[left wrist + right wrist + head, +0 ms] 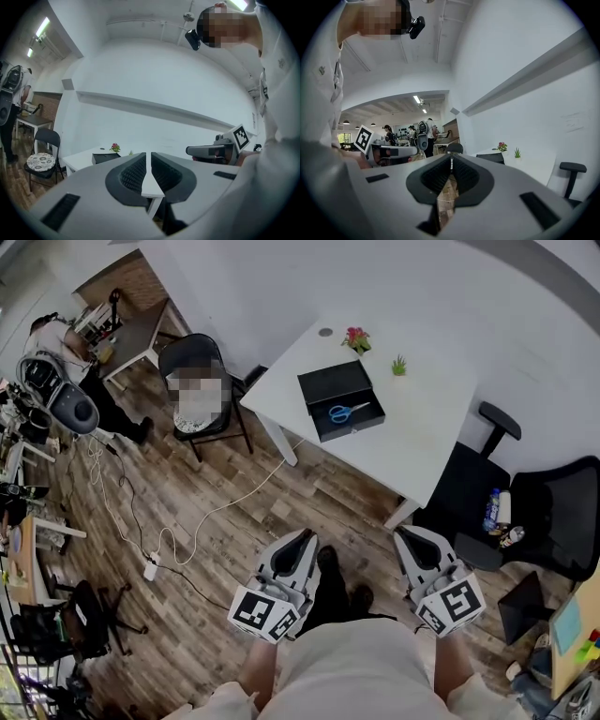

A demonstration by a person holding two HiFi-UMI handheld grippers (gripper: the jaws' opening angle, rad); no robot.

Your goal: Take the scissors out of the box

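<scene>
Blue-handled scissors (348, 412) lie in an open black box (335, 381) on a white table (427, 427) far ahead of me. My left gripper (306, 536) and right gripper (404, 533) are held side by side over the wood floor, well short of the table, both pointing towards it. Each has its jaws together with nothing between them. In the left gripper view the shut gripper (146, 153) points at the table, where the box (105, 157) shows small. The right gripper view shows the right gripper (451, 157) with the box (491, 158) to its right. The scissors are not visible in either gripper view.
A pink flower pot (356, 338) and a small green plant (399, 365) stand on the table behind the box. A black folding chair (202, 395) stands left of the table, black office chairs (553, 512) to its right. A white cable (211, 514) runs across the floor. A person (66, 343) stands far left.
</scene>
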